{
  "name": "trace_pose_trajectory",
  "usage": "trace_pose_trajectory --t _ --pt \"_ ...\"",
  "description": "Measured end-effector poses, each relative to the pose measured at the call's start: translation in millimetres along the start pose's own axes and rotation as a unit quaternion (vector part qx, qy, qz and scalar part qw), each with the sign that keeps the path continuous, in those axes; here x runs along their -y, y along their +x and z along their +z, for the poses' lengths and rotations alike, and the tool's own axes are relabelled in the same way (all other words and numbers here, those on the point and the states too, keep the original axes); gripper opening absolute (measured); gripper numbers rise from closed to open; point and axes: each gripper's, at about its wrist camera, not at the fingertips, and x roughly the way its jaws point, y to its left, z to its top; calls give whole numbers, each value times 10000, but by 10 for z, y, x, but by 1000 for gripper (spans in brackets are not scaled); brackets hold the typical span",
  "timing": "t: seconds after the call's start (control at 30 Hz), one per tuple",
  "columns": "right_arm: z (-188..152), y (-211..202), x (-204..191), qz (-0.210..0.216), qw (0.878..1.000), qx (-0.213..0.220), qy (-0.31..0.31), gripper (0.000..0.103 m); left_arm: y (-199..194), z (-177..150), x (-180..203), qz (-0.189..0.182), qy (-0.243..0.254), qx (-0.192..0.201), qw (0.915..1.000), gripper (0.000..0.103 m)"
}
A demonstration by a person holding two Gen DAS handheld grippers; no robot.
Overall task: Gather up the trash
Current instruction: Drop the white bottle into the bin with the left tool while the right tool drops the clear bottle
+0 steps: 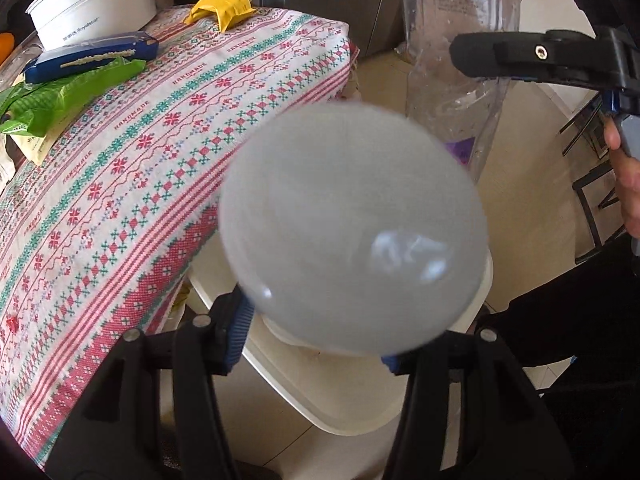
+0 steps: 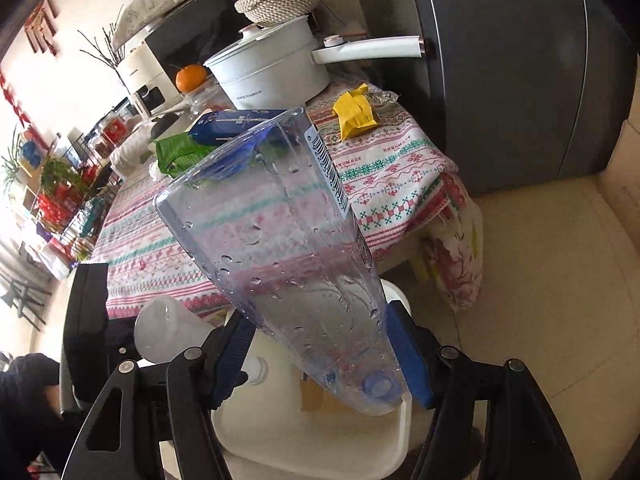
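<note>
Beside the tablecloth [image 1: 132, 168] edge, above a white bin [image 2: 320, 444] on bare tan floor [image 2: 552, 288] with open room to the right. Left gripper [image 1: 316, 344] closed on a frosted round container [image 1: 352, 228], blurred, over the bin rim. Right gripper [image 2: 320, 364] clamped on a clear wet bottle [image 2: 280, 248], cap end down inside the bin mouth. Contents of bin: cannot tell. On table: yellow wrapper [image 2: 354, 114], green bag [image 2: 180, 152], white pot [image 2: 272, 76].
</note>
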Motion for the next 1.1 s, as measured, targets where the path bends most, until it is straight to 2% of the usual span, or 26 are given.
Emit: trace_pose_trajectory --t 0.1,0.13,0.4,0.5,0.83,0.97,1.1 --pt "-1 -14 18 9 10000 -1 8 68 -23 36 -6 87 22 114 9999 73" --pt "-3 -20 23 11 10000 -1 14 68 -39 50 -11 110 28 161 9998 74" --pt "-34 45 12 62 9998 -147 96 68 -279 23 -151 343 -50 311 9989 76" --pt "-61 128 -15 69 9995 -296 111 68 -350 17 -241 533 -99 382 9978 80" --pt "-154 428 -113 -49 9957 -904 205 68 -512 -29 -531 980 -485 460 9929 84" --pt "-140 448 -120 -82 9951 -944 268 70 -581 -35 -605 1093 -590 516 9909 85" --pt "-100 399 -161 -58 9961 -851 214 77 -634 -50 -667 1154 -673 556 9895 88"
